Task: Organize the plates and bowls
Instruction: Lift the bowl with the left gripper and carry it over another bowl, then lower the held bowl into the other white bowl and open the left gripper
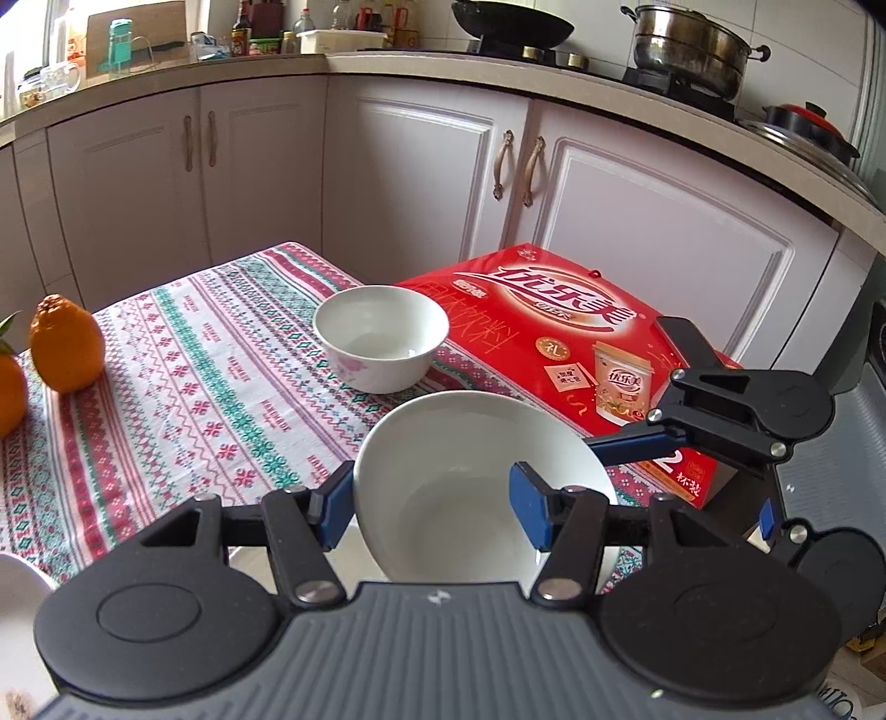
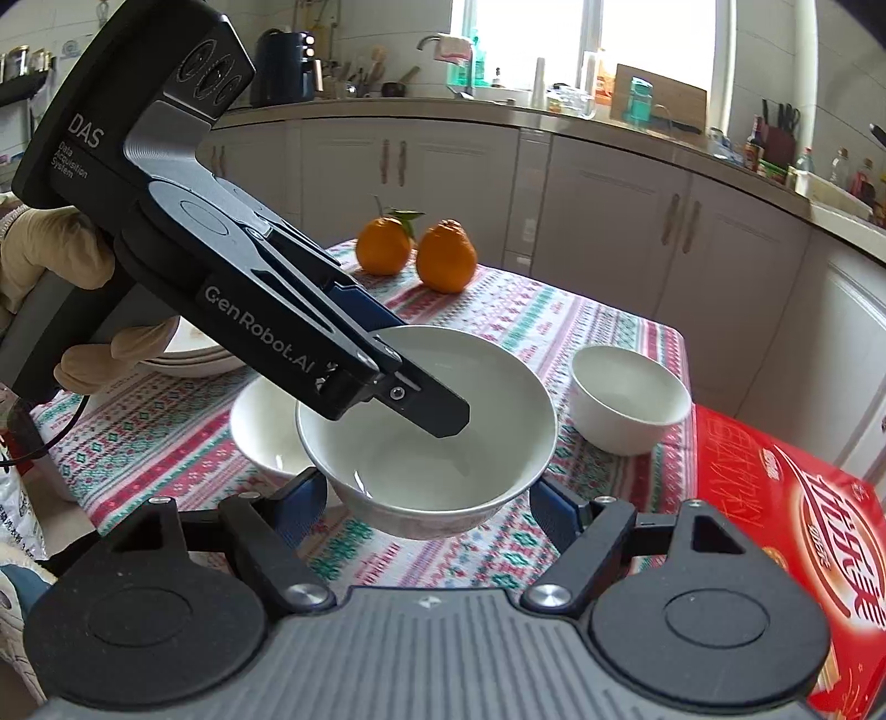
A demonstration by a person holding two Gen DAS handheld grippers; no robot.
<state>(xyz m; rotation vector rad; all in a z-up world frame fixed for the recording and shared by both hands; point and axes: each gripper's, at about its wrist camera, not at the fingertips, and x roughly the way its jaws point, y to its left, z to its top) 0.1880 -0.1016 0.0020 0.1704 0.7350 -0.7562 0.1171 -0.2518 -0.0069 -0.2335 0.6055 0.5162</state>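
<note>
White glossy round bowl (image 1: 476, 476) in left tool (image 1: 437, 509)

The held bowl (image 1: 482, 487) looks like glazed white ceramic, smooth and glossy, as does the small bowl (image 1: 381, 335), which carries a faint pink flower print. The left gripper (image 1: 432, 498) is matt black plastic with blue rubbery pads (image 1: 530, 507), silver metal screws and a ribbed grey body. The tablecloth (image 1: 183, 387) is woven cloth with a dull, patterned surface. The red box (image 1: 581, 343) is printed cardboard with a slight sheen. The oranges (image 2: 446, 257) have pebbled, waxy skin. The steamer pot (image 1: 692, 47) is shiny steel.
</note>
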